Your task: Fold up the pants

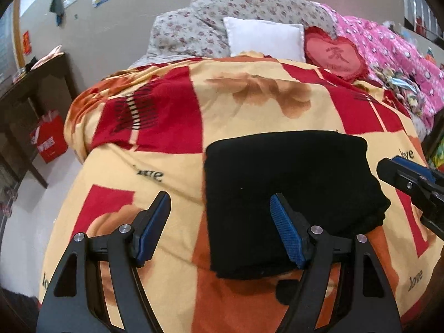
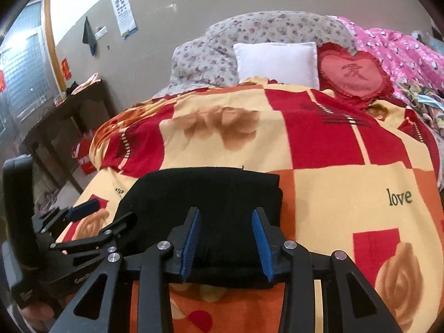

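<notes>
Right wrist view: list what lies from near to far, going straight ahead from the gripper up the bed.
right gripper → black pants → patterned blanket → white pillow → flowered quilt → wall

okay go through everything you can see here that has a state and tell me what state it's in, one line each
black pants: folded into a compact rectangle, lying flat on the blanket.
left gripper: open, empty, one finger over the pants' left part.
right gripper: open, empty, over the pants' near edge.
blanket: spread over the bed, slightly rumpled.
white pillow: propped upright at the head.
heart cushion: leaning beside the pillow.
</notes>
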The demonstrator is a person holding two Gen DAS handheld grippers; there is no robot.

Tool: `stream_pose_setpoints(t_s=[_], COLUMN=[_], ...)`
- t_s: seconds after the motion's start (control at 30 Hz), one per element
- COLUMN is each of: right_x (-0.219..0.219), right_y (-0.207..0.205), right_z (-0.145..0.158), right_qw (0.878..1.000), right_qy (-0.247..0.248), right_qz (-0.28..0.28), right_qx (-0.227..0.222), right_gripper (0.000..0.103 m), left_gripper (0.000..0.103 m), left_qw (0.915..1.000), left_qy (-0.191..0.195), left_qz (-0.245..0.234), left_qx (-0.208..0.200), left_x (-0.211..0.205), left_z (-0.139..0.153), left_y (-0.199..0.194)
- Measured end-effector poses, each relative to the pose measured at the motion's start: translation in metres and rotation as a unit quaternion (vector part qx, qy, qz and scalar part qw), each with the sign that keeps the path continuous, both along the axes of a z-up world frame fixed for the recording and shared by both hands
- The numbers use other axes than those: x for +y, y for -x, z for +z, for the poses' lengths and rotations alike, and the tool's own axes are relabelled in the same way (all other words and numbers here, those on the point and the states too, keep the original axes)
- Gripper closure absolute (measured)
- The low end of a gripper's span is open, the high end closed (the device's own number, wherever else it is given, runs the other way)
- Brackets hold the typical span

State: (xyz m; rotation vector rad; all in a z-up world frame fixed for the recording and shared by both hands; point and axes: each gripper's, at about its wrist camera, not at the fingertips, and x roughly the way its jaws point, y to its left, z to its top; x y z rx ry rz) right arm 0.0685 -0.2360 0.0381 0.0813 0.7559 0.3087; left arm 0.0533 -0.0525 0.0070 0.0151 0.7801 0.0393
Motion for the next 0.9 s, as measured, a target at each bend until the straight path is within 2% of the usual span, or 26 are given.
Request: stream_pose_setpoints(t_s=[0.9], right_x=[0.010], right_y=[0.018], right_z=[-0.011], right_qw=[1.000], right_qy=[0.015], right_qz=[-0.004], right_qx=[0.017], right_gripper=[0.060], left_gripper=[0.028], left_qw=[0.9998], left_qy=[-0.004], left_qz=[-0.019], left_qx=[-0.008], left_x=[-0.014], left_z=[0.005], left_y=[0.020])
